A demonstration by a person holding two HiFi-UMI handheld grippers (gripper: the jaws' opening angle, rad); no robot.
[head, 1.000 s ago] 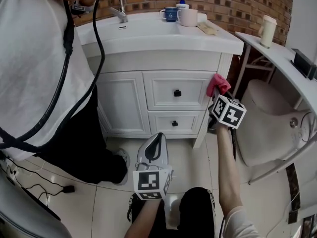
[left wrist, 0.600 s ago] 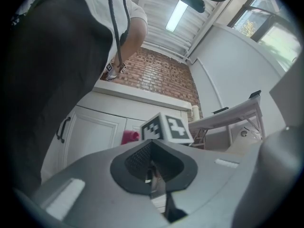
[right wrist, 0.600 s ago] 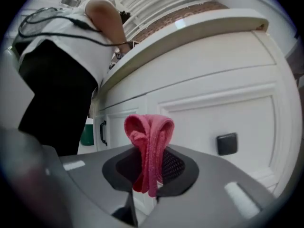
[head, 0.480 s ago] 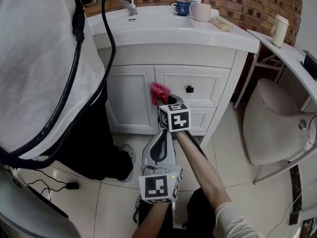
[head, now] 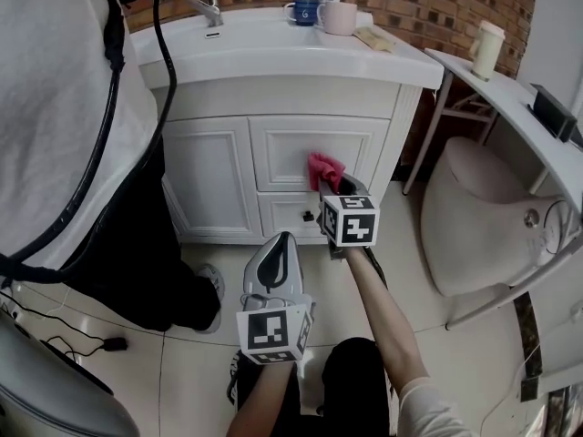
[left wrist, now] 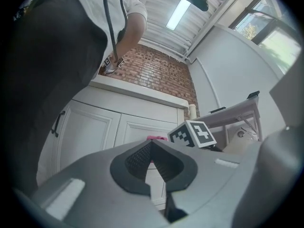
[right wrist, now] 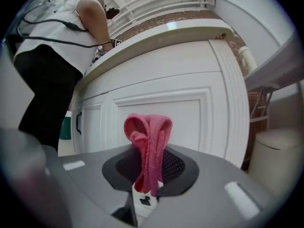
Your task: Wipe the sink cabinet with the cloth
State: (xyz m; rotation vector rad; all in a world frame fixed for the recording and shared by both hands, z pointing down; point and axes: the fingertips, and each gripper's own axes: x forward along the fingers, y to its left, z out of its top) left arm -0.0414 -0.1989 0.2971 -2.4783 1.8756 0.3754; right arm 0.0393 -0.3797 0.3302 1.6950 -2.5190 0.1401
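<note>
Soft and light, we judge, the cloth point(right wrist: 148, 127) sits clamped mid-fold in our right gripper point(right wrist: 148, 172) below the counter point(head: 301, 57)'s front edge; our left gripper point(left wrist: 151, 151)'s jaws meet, empty.

Soft, even indoor light is shed by a ceiling strip lamp point(left wrist: 178, 13). Both gripper views are bowed by fisheye distortion, blackened at the corners, and blurred in the foreground.

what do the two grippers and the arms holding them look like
The left gripper and right gripper are both grey moulded shells that taper to two jaws lined with black textured pads. Each carries a white cube printed with black square markers. The right arm shows a white sleeve from about the elbow up.
</note>
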